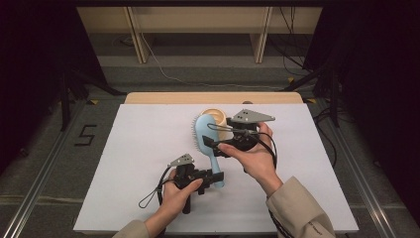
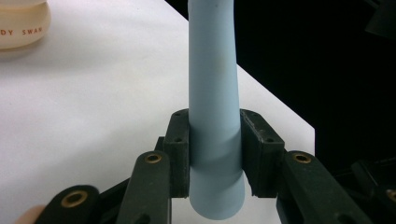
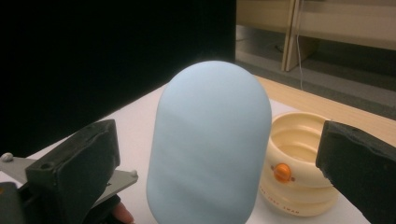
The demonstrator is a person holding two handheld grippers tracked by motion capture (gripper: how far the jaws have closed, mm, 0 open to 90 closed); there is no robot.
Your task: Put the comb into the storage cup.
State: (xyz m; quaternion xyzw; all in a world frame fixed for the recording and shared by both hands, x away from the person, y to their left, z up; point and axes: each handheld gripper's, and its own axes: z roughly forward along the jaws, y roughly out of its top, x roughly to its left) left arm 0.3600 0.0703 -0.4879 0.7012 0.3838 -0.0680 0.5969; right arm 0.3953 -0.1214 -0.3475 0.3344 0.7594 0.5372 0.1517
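A light-blue hairbrush (image 1: 203, 133) lies slanted over the white table (image 1: 138, 148), its head toward the far side. My left gripper (image 1: 217, 178) is shut on the lower end of its handle (image 2: 212, 93), with the pads (image 2: 180, 149) pressed on both sides. My right gripper (image 1: 214, 147) stands open at the brush's neck. In the right gripper view the smooth back of the brush head (image 3: 210, 144) rises between its wide-apart jaws, which do not touch it. A cream-coloured ribbed cup (image 1: 217, 115) with an orange button (image 3: 282, 172) stands just behind the brush head.
The table's right edge (image 2: 280, 100) runs close to the brush handle in the left gripper view. A wooden strip (image 1: 213, 97) borders the far side of the table. Beyond it are floor cables (image 1: 168, 74) and wooden shelf legs (image 1: 136, 34). White tabletop stretches left of the brush.
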